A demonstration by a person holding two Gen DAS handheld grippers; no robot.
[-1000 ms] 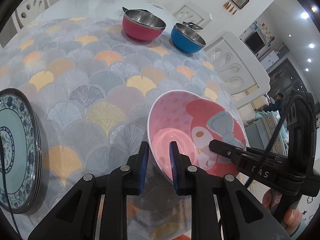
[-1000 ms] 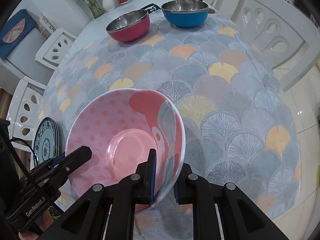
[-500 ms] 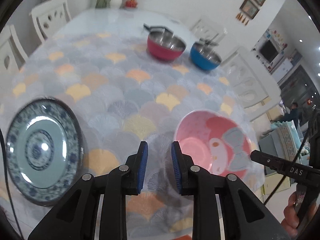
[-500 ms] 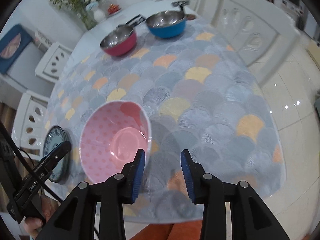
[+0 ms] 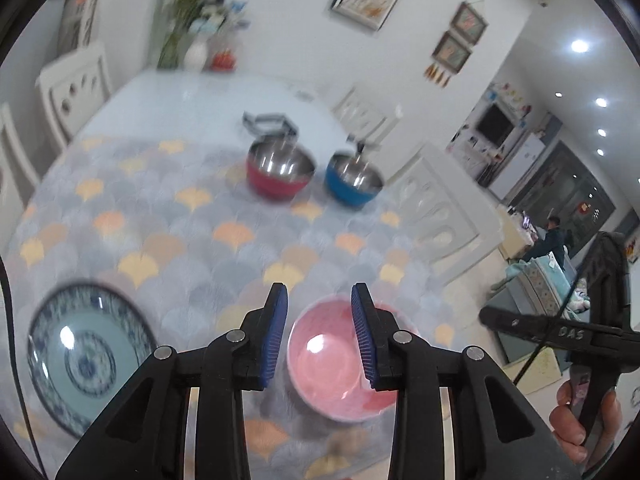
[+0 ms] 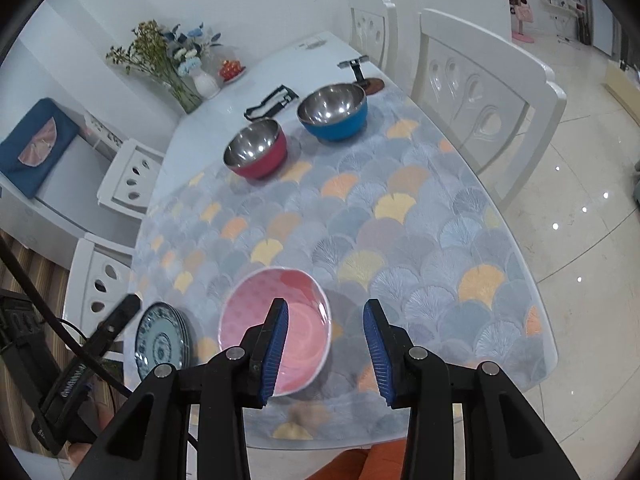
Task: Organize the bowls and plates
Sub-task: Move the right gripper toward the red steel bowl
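Note:
A pink cartoon bowl sits on the patterned tablecloth near the table's front edge. A stack of blue-and-white plates lies to its left. A red steel bowl and a blue steel bowl stand at the far side. My left gripper is open and empty, raised above the pink bowl. My right gripper is open and empty, raised above the bowl's right rim; it also shows in the left wrist view.
The tablecloth covers the near half of a white table. White chairs stand on the right and left. A vase of flowers, a black phone stand and a black holder are at the far end.
Both grippers have let go of the pink bowl, opened wider and pulled up and back from the table. The bowl now rests on the cloth.

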